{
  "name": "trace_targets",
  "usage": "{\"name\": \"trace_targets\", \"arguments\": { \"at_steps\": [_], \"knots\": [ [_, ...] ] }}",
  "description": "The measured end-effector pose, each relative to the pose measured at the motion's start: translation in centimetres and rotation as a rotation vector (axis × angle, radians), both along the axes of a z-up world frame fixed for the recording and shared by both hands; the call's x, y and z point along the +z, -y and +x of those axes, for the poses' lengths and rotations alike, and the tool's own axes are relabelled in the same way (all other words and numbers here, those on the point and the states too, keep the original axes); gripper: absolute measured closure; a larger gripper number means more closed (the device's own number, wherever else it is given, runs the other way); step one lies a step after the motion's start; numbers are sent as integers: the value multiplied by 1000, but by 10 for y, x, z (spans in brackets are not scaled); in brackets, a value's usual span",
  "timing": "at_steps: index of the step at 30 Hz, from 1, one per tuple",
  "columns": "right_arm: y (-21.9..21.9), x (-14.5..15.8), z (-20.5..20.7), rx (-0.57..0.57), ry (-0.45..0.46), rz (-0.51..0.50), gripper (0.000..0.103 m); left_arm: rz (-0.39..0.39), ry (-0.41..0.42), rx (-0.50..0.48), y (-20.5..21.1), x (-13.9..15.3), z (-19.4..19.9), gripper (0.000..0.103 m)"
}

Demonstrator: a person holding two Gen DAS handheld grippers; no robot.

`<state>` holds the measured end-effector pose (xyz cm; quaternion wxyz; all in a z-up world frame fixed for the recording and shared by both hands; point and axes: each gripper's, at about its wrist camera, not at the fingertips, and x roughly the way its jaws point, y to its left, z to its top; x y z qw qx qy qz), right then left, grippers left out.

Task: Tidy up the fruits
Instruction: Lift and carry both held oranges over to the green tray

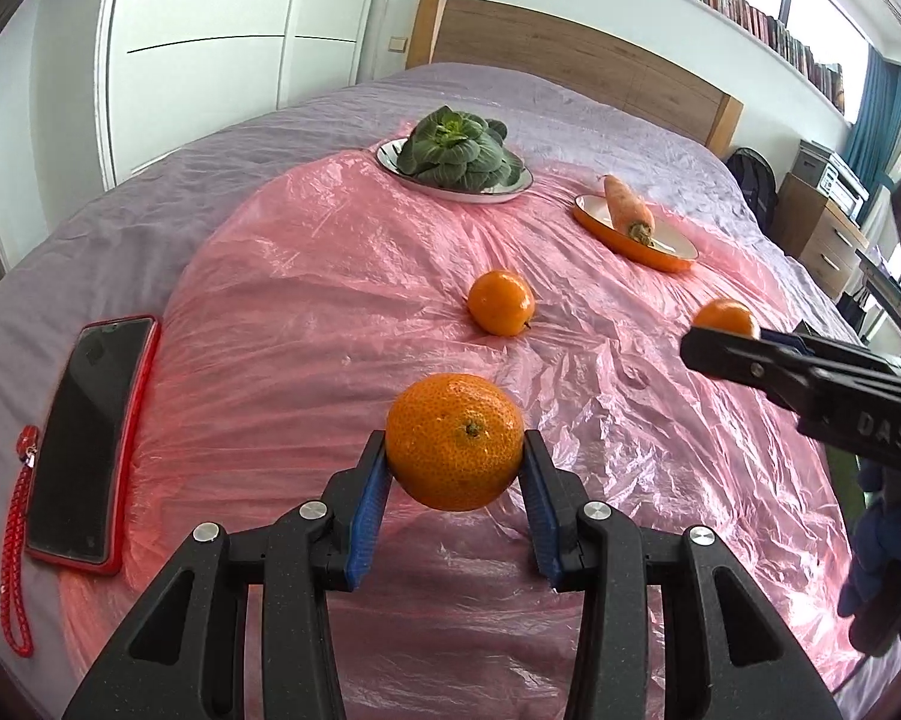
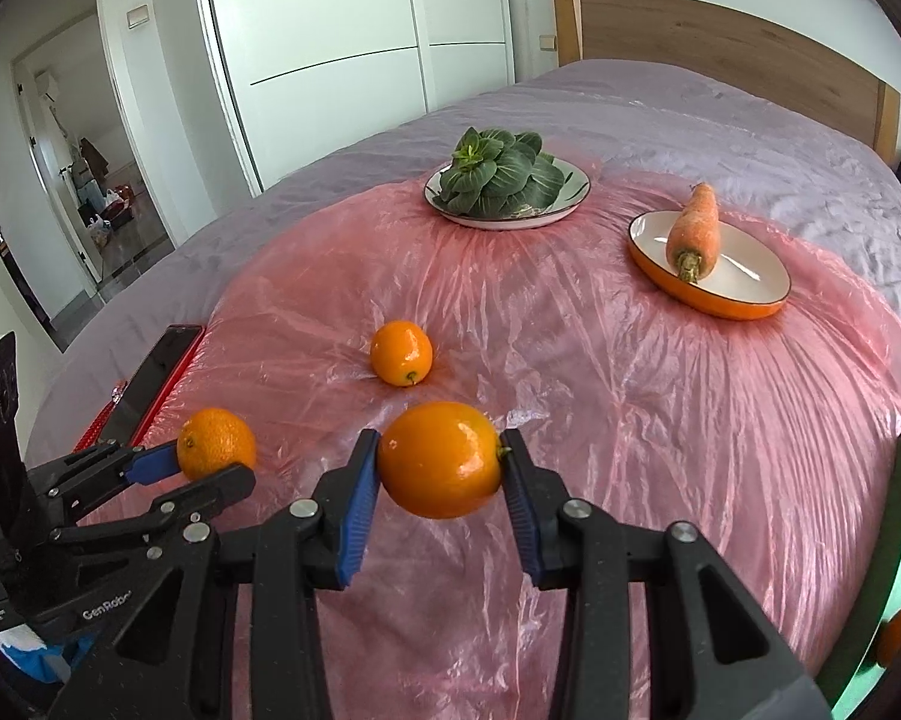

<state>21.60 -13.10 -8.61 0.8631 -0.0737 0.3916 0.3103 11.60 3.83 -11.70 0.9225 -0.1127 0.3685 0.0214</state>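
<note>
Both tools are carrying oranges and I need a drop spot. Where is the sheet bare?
Bare: near the phone, and the stretch between the loose orange and carrot dish. Crowded: the far edge with the greens plate.

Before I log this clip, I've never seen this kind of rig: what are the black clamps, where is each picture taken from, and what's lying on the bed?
There is no robot here. A person holds a hand-operated clamp in each hand, and a fisheye camera on each clamp looks forward along its two blue-padded fingers. One picture comes from the left clamp, the other from the right.

The left gripper is shut on a dimpled orange. The right gripper is shut on a smoother orange. Each clamp also shows at the edge of the other's picture.

The bed carries a pink plastic sheet. On it lie a third orange, a plate of leafy greens and an orange-rimmed dish holding a carrot. A phone in a red case rests beside the sheet.
</note>
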Motion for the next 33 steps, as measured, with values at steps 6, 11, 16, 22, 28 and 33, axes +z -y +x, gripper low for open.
{"name": "trace_targets", "arguments": {
  "at_steps": [6, 11, 16, 22, 28, 33],
  "knots": [
    [12, 10, -24, -15, -10, 11, 28, 38, 42, 19, 7, 17, -10, 66],
    [23, 16, -45, -25, -21, 15, 28, 63, 69, 2, 19, 35, -23, 66],
    [35, 22, -67, -35, -24, 18, 28, 77, 54, -18, 30, 43, -40, 66],
    [49, 31, -91, -47, -25, 31, 28, 103, 47, -55, 47, 54, -63, 66],
    [62, 40, -115, -59, -15, 43, 28, 121, 61, -92, 65, 70, -81, 66],
    [76, 45, -133, -73, -15, 48, 28, 143, 71, -121, 82, 82, -91, 66]
  ]
}}
